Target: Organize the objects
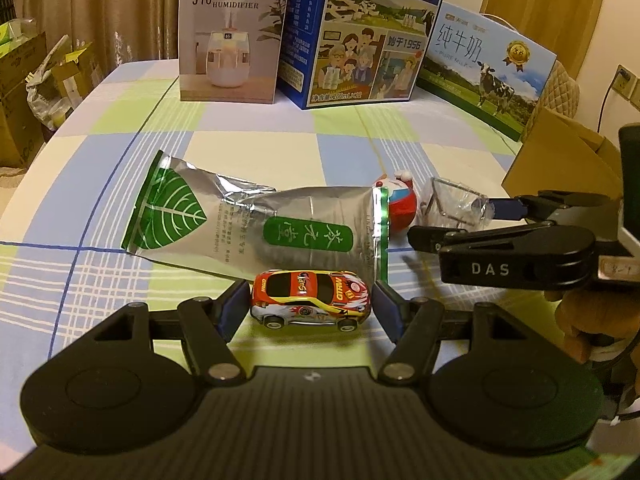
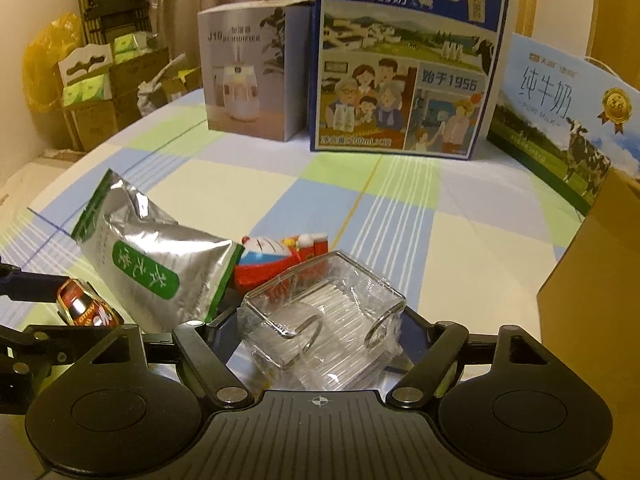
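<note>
Toy car (image 1: 310,297) lies crosswise between the left gripper (image 1: 310,308) pads, on the checked tablecloth (image 1: 60,280).
Its long axis spans the spread, unclosed jaws; the right gripper (image 2: 320,344), farther right, brackets the clear glass cup (image 2: 320,324), grip uncertain.

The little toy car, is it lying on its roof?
No, the toy car stands upright on its wheels on the checked tablecloth, between the open fingers of the left claw.
</note>
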Demonstrator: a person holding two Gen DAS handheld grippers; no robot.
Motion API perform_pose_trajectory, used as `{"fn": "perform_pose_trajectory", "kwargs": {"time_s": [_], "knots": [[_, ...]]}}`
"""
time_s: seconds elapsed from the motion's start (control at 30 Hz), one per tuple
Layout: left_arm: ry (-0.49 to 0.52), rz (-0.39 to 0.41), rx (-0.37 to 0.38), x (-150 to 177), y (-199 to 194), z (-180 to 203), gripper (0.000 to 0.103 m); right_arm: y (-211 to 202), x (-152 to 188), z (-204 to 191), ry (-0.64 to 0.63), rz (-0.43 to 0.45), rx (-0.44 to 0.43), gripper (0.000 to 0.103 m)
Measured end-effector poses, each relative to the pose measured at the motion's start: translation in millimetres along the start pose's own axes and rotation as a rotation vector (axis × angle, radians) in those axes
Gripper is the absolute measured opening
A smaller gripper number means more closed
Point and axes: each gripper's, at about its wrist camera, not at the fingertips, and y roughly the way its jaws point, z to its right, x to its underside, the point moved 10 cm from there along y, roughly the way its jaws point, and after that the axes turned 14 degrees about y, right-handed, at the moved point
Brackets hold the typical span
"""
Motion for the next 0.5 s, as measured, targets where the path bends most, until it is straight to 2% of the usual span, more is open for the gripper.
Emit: {"fn": "perform_pose_trajectory", "kwargs": {"time_s": [0.5], "knots": [[0.026,0.017,-0.004,-6.8,-31.7,-0.1,0.062,-57.3,-0.3,-14.0,0.040,0.043,-0.009,0.075]]}}
